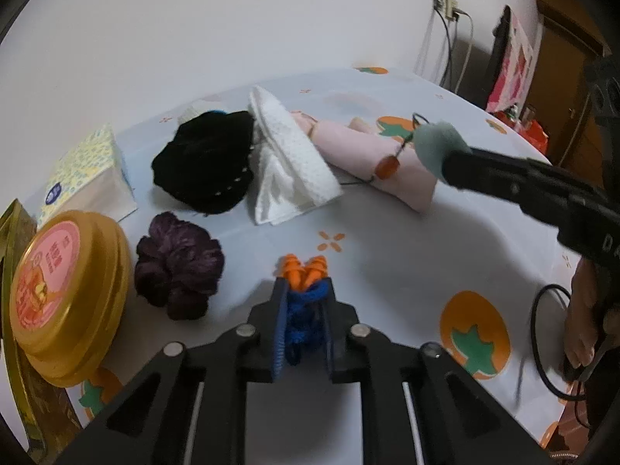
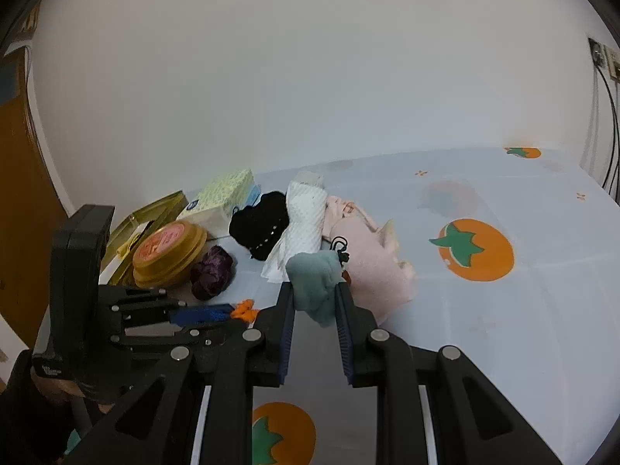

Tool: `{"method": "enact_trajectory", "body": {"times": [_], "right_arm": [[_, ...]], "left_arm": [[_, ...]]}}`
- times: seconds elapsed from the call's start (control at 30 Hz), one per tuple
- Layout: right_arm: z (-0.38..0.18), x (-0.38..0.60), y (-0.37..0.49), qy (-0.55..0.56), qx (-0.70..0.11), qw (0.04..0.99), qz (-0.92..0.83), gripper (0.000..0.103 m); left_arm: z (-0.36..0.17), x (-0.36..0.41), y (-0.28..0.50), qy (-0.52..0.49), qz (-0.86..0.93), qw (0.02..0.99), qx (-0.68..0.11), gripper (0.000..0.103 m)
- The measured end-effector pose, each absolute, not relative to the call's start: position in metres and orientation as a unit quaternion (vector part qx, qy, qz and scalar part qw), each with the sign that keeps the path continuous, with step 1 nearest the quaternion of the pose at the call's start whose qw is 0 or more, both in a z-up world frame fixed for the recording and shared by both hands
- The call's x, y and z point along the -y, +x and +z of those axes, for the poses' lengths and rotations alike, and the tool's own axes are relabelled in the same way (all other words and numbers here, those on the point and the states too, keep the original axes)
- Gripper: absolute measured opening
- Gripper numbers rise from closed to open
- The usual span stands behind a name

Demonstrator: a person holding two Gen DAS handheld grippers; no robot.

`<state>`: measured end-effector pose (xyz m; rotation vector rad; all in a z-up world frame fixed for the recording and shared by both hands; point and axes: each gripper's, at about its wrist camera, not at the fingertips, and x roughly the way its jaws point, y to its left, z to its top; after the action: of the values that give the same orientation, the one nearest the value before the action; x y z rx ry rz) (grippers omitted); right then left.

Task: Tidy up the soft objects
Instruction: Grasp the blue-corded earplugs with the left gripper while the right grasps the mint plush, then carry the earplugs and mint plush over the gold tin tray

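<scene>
So the left gripper (image 1: 303, 285) is clenching a pair of orange earplugs on a blue cord (image 1: 304, 271), holding them just over the desk (image 1: 407, 248), near the front. The right gripper (image 2: 314, 290) is grasping a mint green fuzzy pouch (image 2: 316, 277) with a black cord and amber bead (image 1: 387, 163) dangling off it, hovering over the rolled pink towel (image 1: 381, 162).

As for containers, a gold round tin (image 1: 64, 294) is sitting at the left with its pink-labelled lid on, so no telling what's inside. A tissue pack (image 1: 83, 172) is lying behind it. A purple scrunchie (image 1: 178, 263), a black knit thing (image 1: 205, 159) and a white waffle cloth (image 1: 290, 155) are lying loose on the desk.
</scene>
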<state>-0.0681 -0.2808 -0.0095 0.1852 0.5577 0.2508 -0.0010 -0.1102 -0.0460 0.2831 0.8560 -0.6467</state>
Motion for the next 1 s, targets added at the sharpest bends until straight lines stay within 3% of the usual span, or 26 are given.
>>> {"method": "enact_trajectory", "body": {"times": [0.27, 0.57, 0.8, 0.9, 1.0], "right_arm": [[-0.003, 0.295, -0.085, 0.112, -0.229, 0.964, 0.076, 0.023], [0.006, 0.282, -0.099, 0.064, -0.194, 0.979, 0.015, 0.023], [-0.005, 0.277, -0.08, 0.049, -0.275, 0.96, 0.016, 0.024], [-0.022, 0.275, -0.059, 0.062, -0.353, 0.933, 0.021, 0.045], [-0.033, 0.272, -0.051, 0.07, -0.381, 0.922, 0.021, 0.047]], "left_arm": [[-0.023, 0.082, -0.016, 0.076, -0.343, 0.873, -0.339, 0.012], [-0.007, 0.043, -0.016, -0.01, -0.326, 0.9, -0.288, 0.012], [-0.004, 0.034, -0.021, -0.027, -0.333, 0.901, -0.278, 0.012], [-0.003, 0.036, -0.024, -0.022, -0.334, 0.902, -0.272, 0.012], [-0.003, 0.036, -0.026, -0.023, -0.335, 0.902, -0.271, 0.012]]}}
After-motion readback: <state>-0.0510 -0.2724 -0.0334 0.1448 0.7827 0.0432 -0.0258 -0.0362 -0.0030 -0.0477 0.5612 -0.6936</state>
